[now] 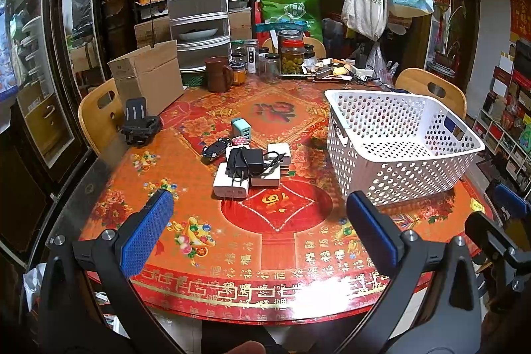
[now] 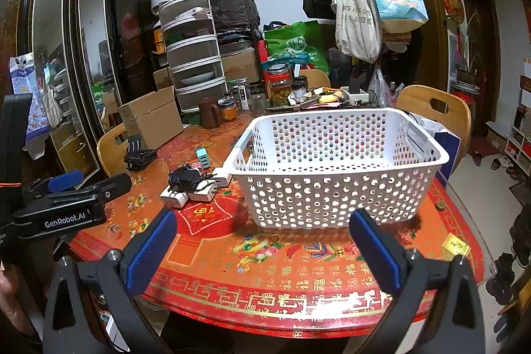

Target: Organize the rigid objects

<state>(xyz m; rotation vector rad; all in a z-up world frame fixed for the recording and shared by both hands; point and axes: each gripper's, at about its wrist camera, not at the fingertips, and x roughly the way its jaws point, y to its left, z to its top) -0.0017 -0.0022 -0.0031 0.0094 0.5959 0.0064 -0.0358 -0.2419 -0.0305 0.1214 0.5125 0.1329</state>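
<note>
- Ahead of the left gripper point(image 1: 260, 223), in the left wrist view, its blue-padded fingers point(image 1: 146, 233) stand wide apart with nothing between them, held above the near edge of the round table point(image 1: 282, 274) with its red and gold printed cover.
- Straight beyond the gap between the fingers lies a heap of chargers point(image 1: 250, 166): white blocky plug adapters packed together, one with its prongs pointing toward the gripper, and a black adapter point(image 1: 244, 160) on top with its cord bundled (the cord loops over the white ones).
- Just behind the heap stands a teal multi-port charger point(image 1: 241, 127), upright, and to its left a small black toy car point(image 1: 216, 149) lies on the cloth.
- Farther off to the left sits a black folding holder point(image 1: 139, 123) near a cardboard box point(image 1: 147, 80).
- Ahead and to the right, a white perforated basket point(image 1: 395, 168) stands on the table, seemingly empty, apart from the heap.
- At the right edge, part of the right gripper point(image 1: 507, 221) shows.
- From the right wrist view, the right gripper point(image 2: 262, 239) is likewise spread wide and empty, just short of the basket point(image 2: 332, 198), which fills the middle ahead.
- Left of the basket and close to its corner lies the same heap of chargers point(image 2: 190, 186).
- At far left the left gripper point(image 2: 63, 204) appears, with a hand point(image 2: 10, 304) partly visible below it.
</note>
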